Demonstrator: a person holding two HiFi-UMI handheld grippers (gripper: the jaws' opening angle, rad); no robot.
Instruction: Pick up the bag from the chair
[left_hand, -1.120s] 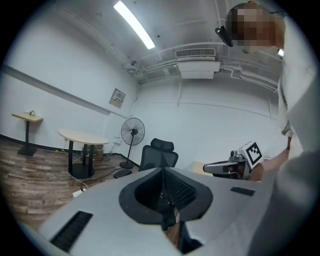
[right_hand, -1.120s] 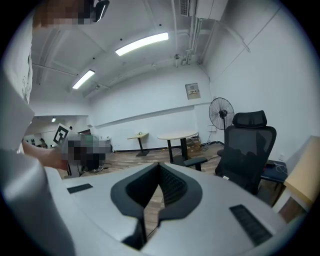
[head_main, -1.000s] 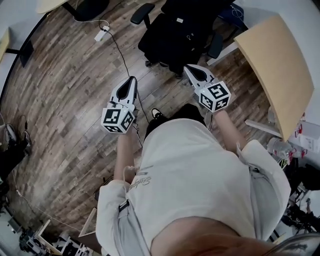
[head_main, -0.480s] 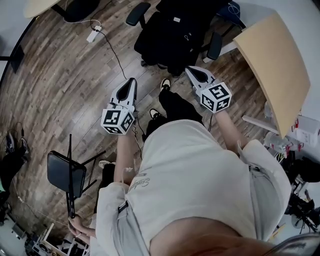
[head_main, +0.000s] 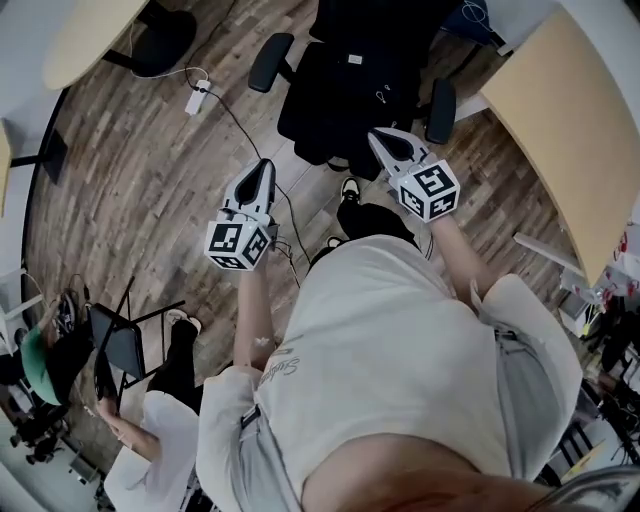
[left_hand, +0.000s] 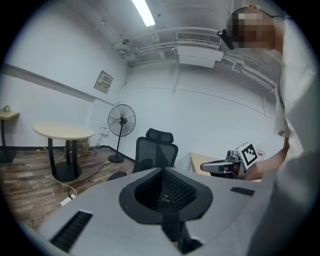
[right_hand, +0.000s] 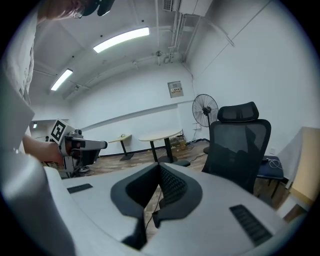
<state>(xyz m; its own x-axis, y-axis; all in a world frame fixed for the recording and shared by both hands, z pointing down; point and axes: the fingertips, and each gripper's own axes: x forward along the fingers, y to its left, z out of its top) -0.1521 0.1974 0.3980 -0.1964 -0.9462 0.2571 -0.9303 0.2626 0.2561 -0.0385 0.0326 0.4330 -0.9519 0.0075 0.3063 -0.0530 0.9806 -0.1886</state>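
Observation:
A black office chair (head_main: 350, 85) stands on the wood floor at the top of the head view. A black bag (head_main: 360, 75) with a small white tag lies on it and is hard to tell from the black seat. My left gripper (head_main: 263, 170) hovers over the floor to the chair's lower left, shut and empty. My right gripper (head_main: 377, 138) is at the chair's near edge, also shut and empty. The left gripper view shows the chair (left_hand: 156, 150) ahead and the right gripper (left_hand: 207, 167) beside it. In the right gripper view the chair's mesh back (right_hand: 240, 145) is close on the right.
A wooden desk (head_main: 570, 120) runs along the right. A round table (head_main: 90, 40), a power strip (head_main: 197, 97) and its cable lie at the upper left. A folding chair (head_main: 120, 345) and another person (head_main: 160, 440) are at the lower left. A standing fan (left_hand: 121, 120) is by the wall.
Both grippers have moved forward with me toward the office chair, which now sits closer to them. Another person and the folding chair have come further into view at the lower left.

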